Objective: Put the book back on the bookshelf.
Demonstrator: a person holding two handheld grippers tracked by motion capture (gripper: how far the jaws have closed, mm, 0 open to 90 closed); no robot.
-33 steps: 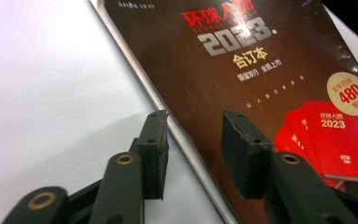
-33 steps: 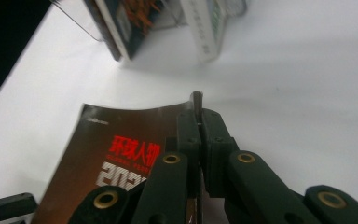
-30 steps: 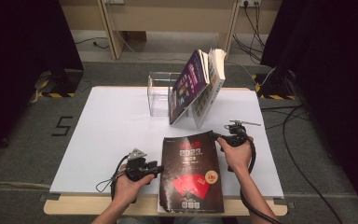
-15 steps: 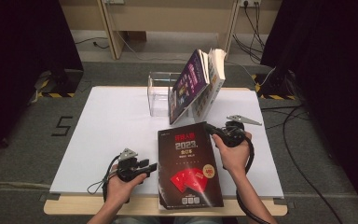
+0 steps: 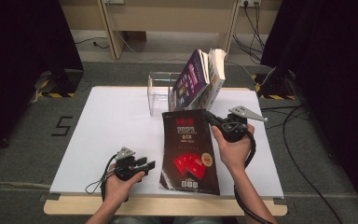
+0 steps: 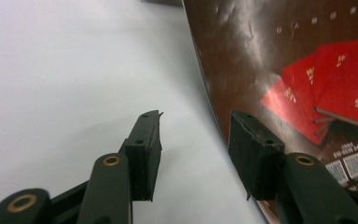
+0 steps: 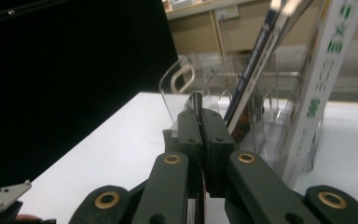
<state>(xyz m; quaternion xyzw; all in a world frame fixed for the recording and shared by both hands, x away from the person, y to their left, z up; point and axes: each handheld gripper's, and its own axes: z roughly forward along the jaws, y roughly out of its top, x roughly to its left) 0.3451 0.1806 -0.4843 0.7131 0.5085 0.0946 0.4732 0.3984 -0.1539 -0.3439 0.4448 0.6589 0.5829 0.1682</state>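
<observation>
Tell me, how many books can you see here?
3, I think. A dark book with red pictures is tilted up off the table, pinched by the right gripper. Two more lean in the clear rack: a purple one and a thick white one. Others might hide behind.

A white desk (image 5: pixel 107 126) carries a clear plastic rack (image 5: pixel 161 95) with leaning books (image 5: pixel 200 79) at its far edge.
</observation>
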